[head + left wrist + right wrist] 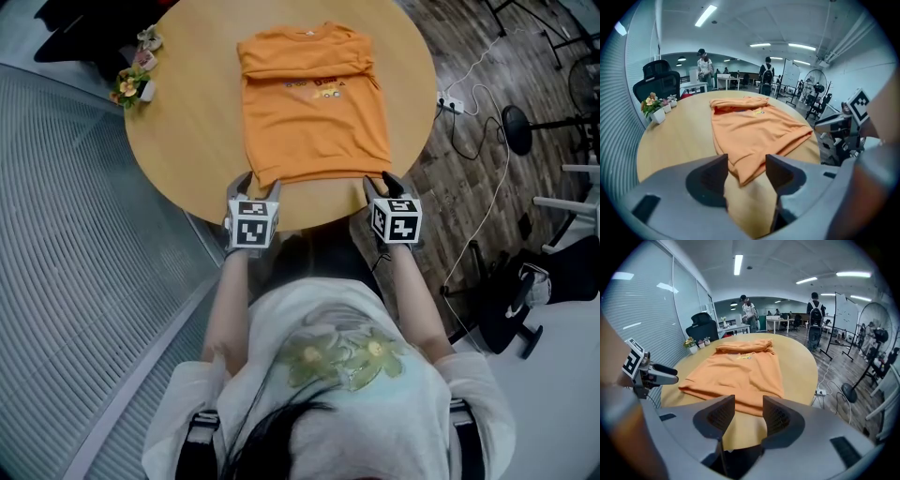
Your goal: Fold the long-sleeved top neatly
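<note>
free: bare bench (187,131) strips left and right of orange top (314,112) | right strip narrower | obstacle: flower pots (133,84) on far-left rim, well apart from top

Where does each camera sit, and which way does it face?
Head view: on the person's head, looking steeply down at the orange long-sleeved top on the round table; forearms, left hand-held gripper and right hand-held gripper show.
Left gripper view: on that hand-held gripper, facing across the table along its open jaws; the right one shows at right.
Right gripper view: likewise; the left one shows at left.
Both gripper views share the top's near hem and the flower pot.
</note>
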Demonstrator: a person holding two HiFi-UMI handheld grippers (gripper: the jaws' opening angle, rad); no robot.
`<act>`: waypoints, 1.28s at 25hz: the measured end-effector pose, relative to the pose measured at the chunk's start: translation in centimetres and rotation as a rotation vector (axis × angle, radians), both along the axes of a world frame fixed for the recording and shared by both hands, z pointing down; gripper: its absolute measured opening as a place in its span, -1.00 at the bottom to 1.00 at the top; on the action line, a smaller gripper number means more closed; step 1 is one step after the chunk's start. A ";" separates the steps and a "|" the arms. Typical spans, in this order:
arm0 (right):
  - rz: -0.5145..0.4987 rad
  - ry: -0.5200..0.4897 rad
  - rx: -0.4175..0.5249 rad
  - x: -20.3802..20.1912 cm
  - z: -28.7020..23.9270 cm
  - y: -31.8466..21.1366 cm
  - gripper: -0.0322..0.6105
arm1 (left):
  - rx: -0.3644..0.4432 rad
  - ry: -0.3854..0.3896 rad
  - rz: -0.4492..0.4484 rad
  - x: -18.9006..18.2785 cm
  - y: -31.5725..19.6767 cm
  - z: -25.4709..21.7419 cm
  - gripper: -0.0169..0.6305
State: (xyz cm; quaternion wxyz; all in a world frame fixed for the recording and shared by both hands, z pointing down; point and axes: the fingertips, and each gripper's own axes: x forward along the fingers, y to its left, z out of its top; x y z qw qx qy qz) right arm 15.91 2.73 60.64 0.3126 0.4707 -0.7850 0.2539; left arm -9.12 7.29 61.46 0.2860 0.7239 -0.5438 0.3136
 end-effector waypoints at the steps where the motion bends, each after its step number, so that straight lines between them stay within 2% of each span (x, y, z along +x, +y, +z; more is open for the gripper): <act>1: 0.006 0.020 -0.006 0.4 0.5 0.0 -0.35 | -0.013 -0.002 -0.005 0.0 0.2 0.6 -0.23; 6: 0.024 0.099 -0.037 2.1 2.9 -0.3 -0.35 | -0.077 -0.013 0.001 0.4 1.1 3.3 -0.23; 11: 0.064 0.131 -0.041 3.2 4.3 -0.9 -0.35 | -0.078 -0.024 -0.062 -0.4 1.0 5.0 -0.23; 16: 0.102 0.145 -0.047 3.9 5.3 -1.5 -0.35 | -0.124 0.017 -0.098 -0.8 0.7 6.1 -0.26; 20: 0.188 0.165 -0.028 5.1 4.7 -2.0 -0.35 | -0.112 0.007 -0.098 -0.9 0.5 6.3 -0.27; 25: 0.157 0.152 -0.070 5.0 5.8 -2.5 -0.35 | -0.109 0.005 -0.091 -0.7 0.4 6.4 -0.32; 27: 0.156 0.128 -0.069 4.9 5.9 -2.8 -0.44 | -0.106 0.014 -0.096 -0.8 0.2 6.3 -0.43; 29: 0.162 0.107 -0.053 4.8 5.5 -2.8 -0.74 | -0.104 0.023 -0.101 -0.9 0.2 6.2 -0.70; 30: 0.165 0.101 -0.047 4.7 5.3 -2.7 -0.76 | -0.103 0.029 -0.106 -1.0 0.2 6.1 -0.80; 32: 0.170 0.097 -0.043 4.5 5.1 -2.2 -0.77 | -0.097 0.048 -0.116 -1.2 0.3 5.9 -0.84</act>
